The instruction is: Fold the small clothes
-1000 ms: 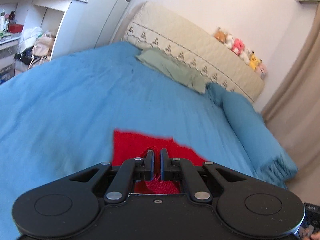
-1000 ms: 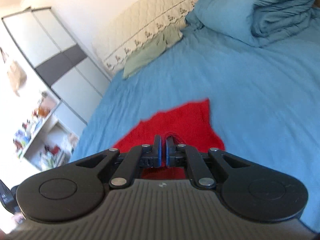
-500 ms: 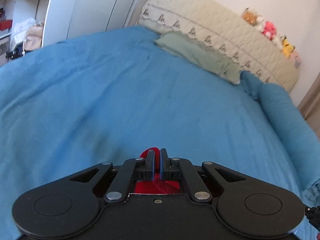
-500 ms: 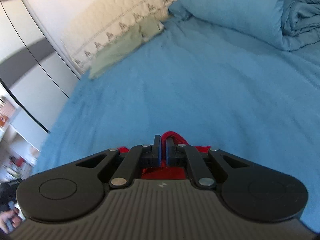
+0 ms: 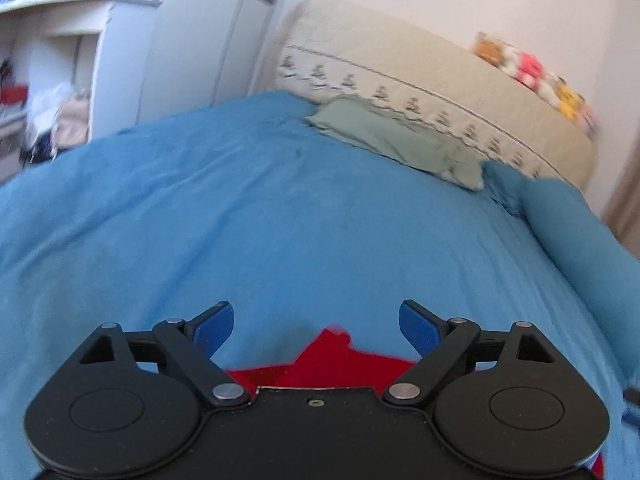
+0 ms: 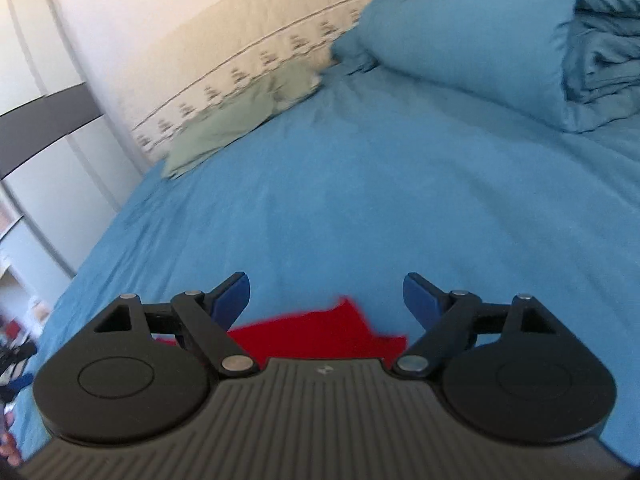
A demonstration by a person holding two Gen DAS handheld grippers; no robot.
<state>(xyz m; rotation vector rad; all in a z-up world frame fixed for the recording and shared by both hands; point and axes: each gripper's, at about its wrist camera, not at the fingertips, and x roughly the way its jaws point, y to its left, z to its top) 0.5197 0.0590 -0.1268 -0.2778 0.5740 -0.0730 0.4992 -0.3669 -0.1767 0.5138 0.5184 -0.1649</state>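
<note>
**Both hand-held grippers let go of the red cloth on the bed**

Left hand-held gripper [image 5: 316,322] has its jaws spreading apart, the blue pads [image 5: 214,326] standing wide to either side and pressing on nothing. Below and between them, a red cloth [image 5: 332,354] lies on the blue bed [image 5: 280,220], one pointed corner poking up past the black body of the tool; the rest of the cloth is hidden under that body. The pads do not touch the cloth.

The right hand-held gripper [image 6: 326,294] shows the same: jaws opening, blue pads [image 6: 234,294] far apart and free. The red cloth [image 6: 320,332] lies flat on the bed [image 6: 400,184] between them, a corner rising toward the right pad but short of it, and its near part is covered by the ribbed grey body of the tool.

Further up the bed a pale green pillow [image 5: 396,140] lies against a cream quilted headboard [image 5: 420,76], seen also from the right [image 6: 240,120]. A row of soft toys [image 5: 528,72] sits on top of the headboard, blurred. A folded blue duvet [image 6: 520,48] is piled at the far right of the bed. White wardrobe doors [image 5: 192,40] stand beyond the bed's left side, with open shelves [image 5: 48,60] of blurred clutter beside them.
</note>
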